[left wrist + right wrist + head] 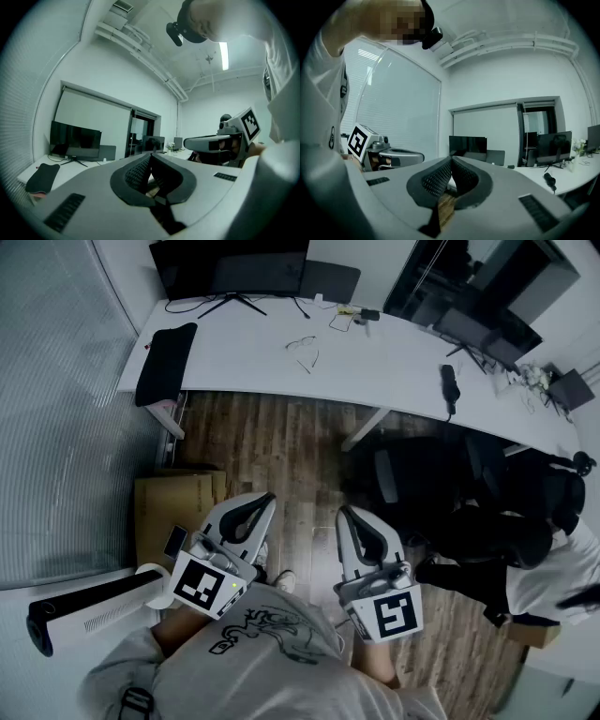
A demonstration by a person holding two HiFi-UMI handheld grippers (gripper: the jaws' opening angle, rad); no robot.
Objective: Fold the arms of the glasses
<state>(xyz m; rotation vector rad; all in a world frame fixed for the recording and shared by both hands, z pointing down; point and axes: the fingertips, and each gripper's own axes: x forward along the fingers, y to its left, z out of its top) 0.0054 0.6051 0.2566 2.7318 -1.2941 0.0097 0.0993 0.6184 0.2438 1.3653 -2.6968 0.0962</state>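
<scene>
The glasses (302, 348) are lying on the white desk (394, 367) at twelve o'clock; the left gripper (259, 504) and right gripper (349, 517) are hovering at six, well apart from them, jaws pressed together on nothing

Office. A long white desk (394, 362) carries several monitors (230, 266). Black swivel chairs (422, 479) stand on the wood floor (272, 442). A glass wall with blinds (56, 427) and a ceiling strip light (224, 55) bound the room.
</scene>
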